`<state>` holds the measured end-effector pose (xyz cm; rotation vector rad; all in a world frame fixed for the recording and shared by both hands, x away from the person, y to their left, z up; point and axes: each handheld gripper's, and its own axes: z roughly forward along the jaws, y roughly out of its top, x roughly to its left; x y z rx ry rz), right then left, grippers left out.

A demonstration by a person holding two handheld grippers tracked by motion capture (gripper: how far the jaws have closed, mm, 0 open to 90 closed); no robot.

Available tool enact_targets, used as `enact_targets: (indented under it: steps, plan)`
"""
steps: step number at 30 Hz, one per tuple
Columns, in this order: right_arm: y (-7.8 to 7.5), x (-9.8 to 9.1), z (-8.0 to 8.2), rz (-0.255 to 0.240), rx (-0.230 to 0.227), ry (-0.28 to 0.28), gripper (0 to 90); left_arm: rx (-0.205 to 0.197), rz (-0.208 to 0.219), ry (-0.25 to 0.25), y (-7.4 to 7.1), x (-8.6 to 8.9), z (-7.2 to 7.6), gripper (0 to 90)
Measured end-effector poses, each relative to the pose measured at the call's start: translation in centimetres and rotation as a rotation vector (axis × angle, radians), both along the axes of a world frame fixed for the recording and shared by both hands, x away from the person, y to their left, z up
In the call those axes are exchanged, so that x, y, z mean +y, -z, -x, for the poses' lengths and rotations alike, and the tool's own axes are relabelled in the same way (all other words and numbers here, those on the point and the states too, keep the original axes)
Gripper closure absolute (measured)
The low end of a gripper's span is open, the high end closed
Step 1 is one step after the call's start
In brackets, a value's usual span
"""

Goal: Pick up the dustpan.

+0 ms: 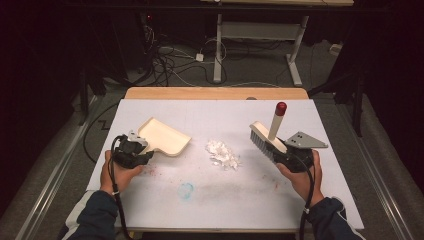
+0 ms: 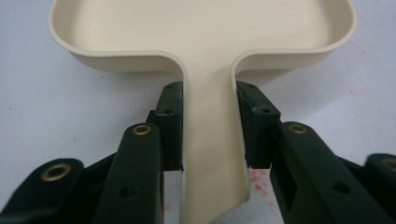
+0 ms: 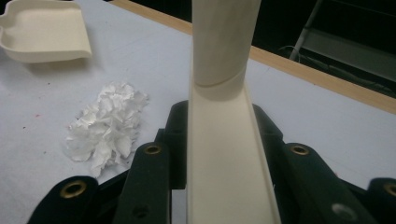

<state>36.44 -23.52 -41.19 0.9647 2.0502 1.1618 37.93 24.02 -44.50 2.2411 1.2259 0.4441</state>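
High view: left claw (image 1: 134, 150) clamps the dustpan (image 1: 165, 136) handle, right claw (image 1: 287, 156) the brush (image 1: 268, 136); neither bears readable writing.

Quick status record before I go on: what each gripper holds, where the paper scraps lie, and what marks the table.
left gripper: shut on the dustpan by its handle
right gripper: shut on the brush, its red-tipped handle pointing up
paper scraps: one white pile on the table, between dustpan and brush, touching neither
table: white top with a faint blue smear and reddish specks
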Motion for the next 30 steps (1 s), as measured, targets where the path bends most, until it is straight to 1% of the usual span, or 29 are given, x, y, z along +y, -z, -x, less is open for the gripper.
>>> enact_targets:
  steps: [1, 4, 8, 13, 14, 16, 18, 23, 25, 28, 30]
  plan:
    - [0.1, 0.0, 0.0, -0.009, 0.007, 0.004, 67.7, 0.0, -0.002, 0.007, 0.0, -0.1, 0.2, 64.1]
    - [0.2, -0.1, -0.2, -0.013, 0.008, 0.006, 67.7, 0.013, -0.013, 0.036, 0.0, -0.2, 0.7, 64.2]
    - [0.3, -0.2, -0.3, -0.015, 0.015, 0.013, 67.7, 0.025, -0.017, 0.079, 0.0, -0.5, 1.4, 64.1]
    - [0.3, -0.3, -0.3, -0.016, 0.014, 0.014, 67.7, 0.032, -0.027, 0.136, -0.1, -1.5, 2.2, 64.1]
    - [0.3, -0.3, -0.3, -0.014, 0.008, 0.012, 67.7, 0.035, -0.03, 0.149, -0.1, -1.7, 2.4, 64.1]
    - [0.2, -0.4, -0.3, -0.019, 0.009, 0.012, 67.7, 0.036, -0.044, 0.175, -0.1, -2.1, 2.9, 64.1]
    - [0.3, -0.4, -0.4, -0.016, 0.011, 0.014, 67.7, 0.044, -0.045, 0.197, -0.1, -2.3, 3.3, 64.1]
    - [0.3, -0.5, -0.5, -0.018, 0.006, 0.006, 67.7, 0.064, -0.048, 0.232, 0.2, -2.6, 4.3, 64.0]
    - [0.3, -0.5, -0.5, -0.025, 0.01, 0.011, 67.7, 0.066, -0.047, 0.237, 0.2, -2.7, 4.6, 64.1]
    - [0.3, -0.4, -0.5, -0.029, 0.014, 0.016, 67.7, 0.075, -0.045, 0.247, 0.1, -2.8, 4.7, 64.0]
    - [0.3, -0.4, -0.7, -0.027, 0.01, 0.016, 67.7, 0.083, -0.041, 0.26, 0.0, -2.9, 4.8, 64.0]
